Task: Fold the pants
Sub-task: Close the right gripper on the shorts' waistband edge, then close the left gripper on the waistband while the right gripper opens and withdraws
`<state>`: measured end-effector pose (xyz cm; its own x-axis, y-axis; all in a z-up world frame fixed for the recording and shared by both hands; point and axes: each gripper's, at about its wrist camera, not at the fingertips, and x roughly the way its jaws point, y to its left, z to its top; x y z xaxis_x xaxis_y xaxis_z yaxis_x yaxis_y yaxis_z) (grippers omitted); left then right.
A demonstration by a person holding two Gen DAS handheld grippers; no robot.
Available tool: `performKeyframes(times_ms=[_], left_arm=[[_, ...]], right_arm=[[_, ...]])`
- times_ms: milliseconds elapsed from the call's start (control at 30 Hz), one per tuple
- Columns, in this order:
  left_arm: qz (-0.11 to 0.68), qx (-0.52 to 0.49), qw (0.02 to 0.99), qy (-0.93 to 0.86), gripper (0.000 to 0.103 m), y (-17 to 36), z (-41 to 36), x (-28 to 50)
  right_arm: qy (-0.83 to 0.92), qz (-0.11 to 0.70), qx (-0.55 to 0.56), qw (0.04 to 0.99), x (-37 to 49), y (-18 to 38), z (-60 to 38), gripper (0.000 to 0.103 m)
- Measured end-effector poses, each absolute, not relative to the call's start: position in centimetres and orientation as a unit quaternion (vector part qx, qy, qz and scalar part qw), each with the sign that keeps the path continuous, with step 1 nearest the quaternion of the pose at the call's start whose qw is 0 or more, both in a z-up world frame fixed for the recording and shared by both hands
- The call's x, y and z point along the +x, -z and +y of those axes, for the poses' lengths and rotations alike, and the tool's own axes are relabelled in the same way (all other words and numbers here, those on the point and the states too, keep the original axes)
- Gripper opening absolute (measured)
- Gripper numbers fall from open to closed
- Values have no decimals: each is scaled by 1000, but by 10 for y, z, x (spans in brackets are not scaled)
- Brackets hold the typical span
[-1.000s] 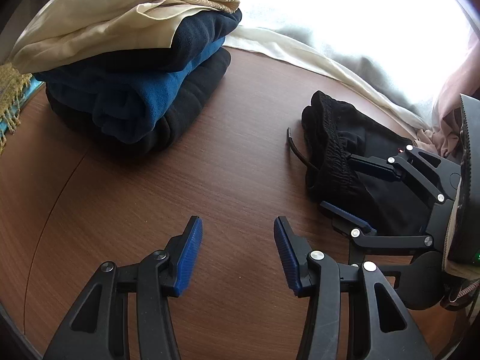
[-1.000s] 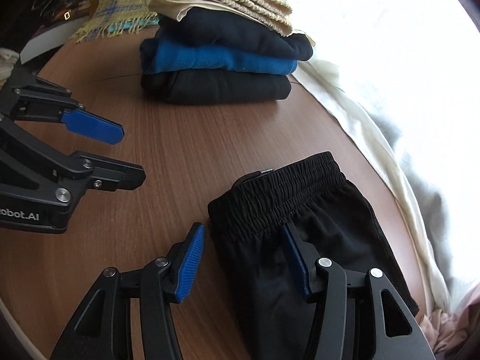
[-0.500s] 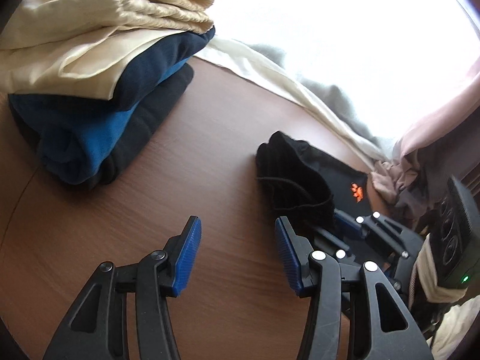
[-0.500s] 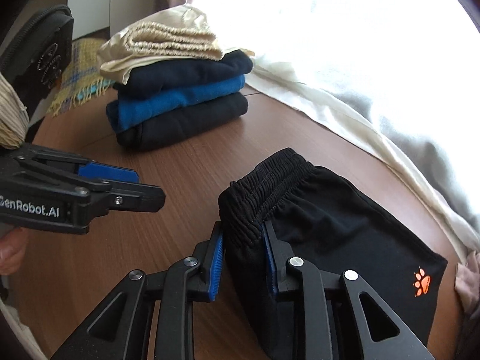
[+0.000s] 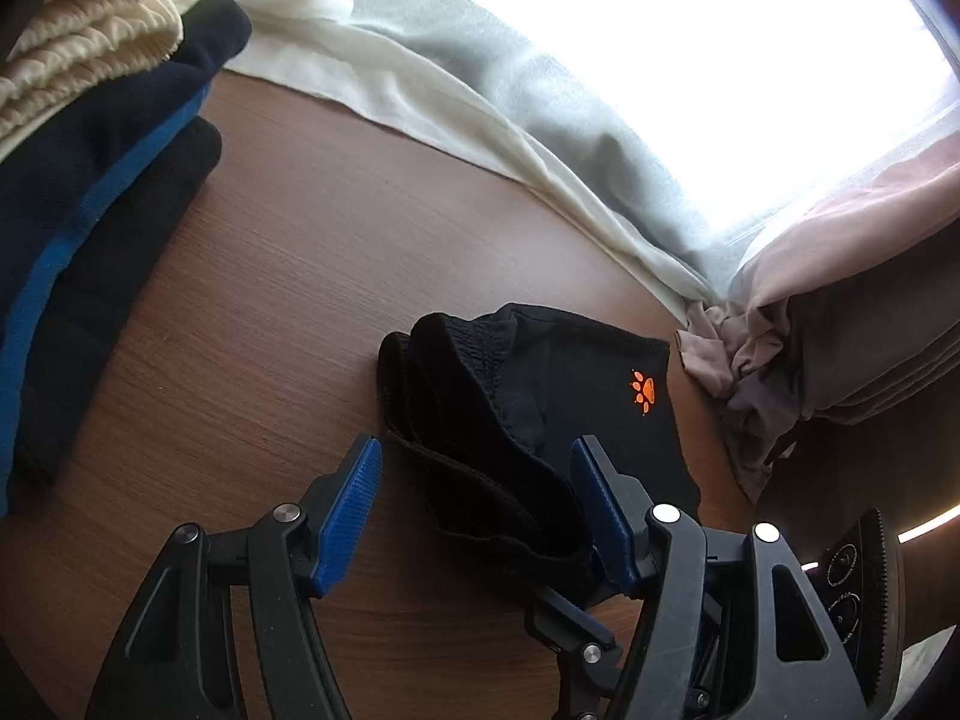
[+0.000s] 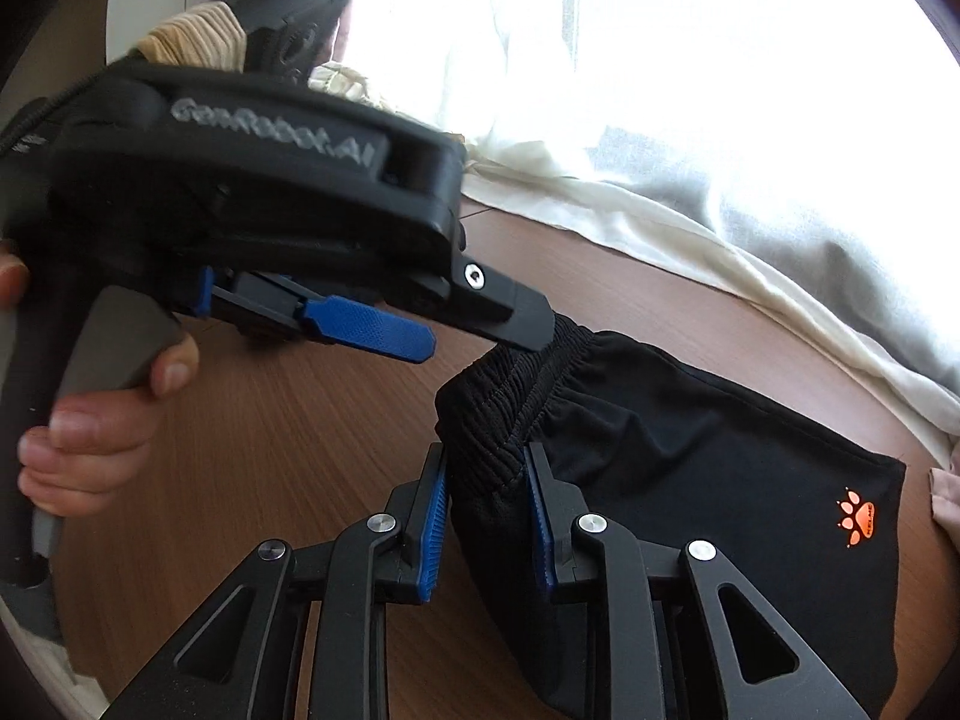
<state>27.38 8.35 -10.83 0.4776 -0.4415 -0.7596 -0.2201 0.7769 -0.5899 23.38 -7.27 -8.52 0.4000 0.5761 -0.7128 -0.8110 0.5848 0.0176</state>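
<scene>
On the brown wood surface (image 5: 288, 276), the right tongs (image 6: 486, 516) pinch the waistband of one folded pair of black pants (image 6: 690, 456); the left tongs (image 5: 474, 510) hang spread over that waistband; beyond, one stack of four folded garments (image 5: 90, 180).

Brown wood-grain table (image 5: 288, 276); cream and grey curtains (image 5: 540, 120) pooled along far edge; bright, blown-out window (image 6: 720, 60).
</scene>
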Motion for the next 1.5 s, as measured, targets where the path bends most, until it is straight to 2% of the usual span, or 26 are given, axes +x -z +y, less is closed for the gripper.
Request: performKeyframes(times_ms=[333, 467, 500, 600, 700, 767, 1000, 1067, 1133, 1233, 1500], left_arm=[[563, -393, 724, 76, 64, 151, 87, 295], [568, -409, 708, 89, 42, 157, 84, 301], [570, -407, 708, 87, 34, 158, 83, 303], [575, -399, 708, 90, 24, 160, 80, 305], [576, -382, 717, 89, 22, 158, 76, 305], [576, -359, 729, 86, 22, 154, 72, 305], [566, -284, 772, 57, 21, 129, 65, 297], [566, -273, 777, 43, 21, 125, 68, 295], [569, -253, 782, 29, 21, 121, 70, 292], [573, -230, 787, 16, 21, 114, 72, 290], [575, -206, 792, 2, 21, 90, 69, 295]], right_arm=[[-422, 367, -99, 823, 248, 89, -89, 25], [-425, 371, -90, 821, 248, 92, -88, 25], [-426, 372, -88, 820, 247, 91, -88, 25], [-426, 378, -86, 817, 249, 95, -88, 25], [-429, 397, -88, 807, 253, 98, -88, 29], [-418, 413, -88, 805, 252, 96, -94, 41], [-298, 434, -53, 848, 265, 83, -145, 42], [-242, 438, -58, 864, 275, 84, -159, 39], [-210, 441, -61, 871, 283, 88, -167, 29], [-197, 460, -75, 862, 294, 102, -168, 21], [-242, 476, -106, 839, 281, 128, -149, 20]])
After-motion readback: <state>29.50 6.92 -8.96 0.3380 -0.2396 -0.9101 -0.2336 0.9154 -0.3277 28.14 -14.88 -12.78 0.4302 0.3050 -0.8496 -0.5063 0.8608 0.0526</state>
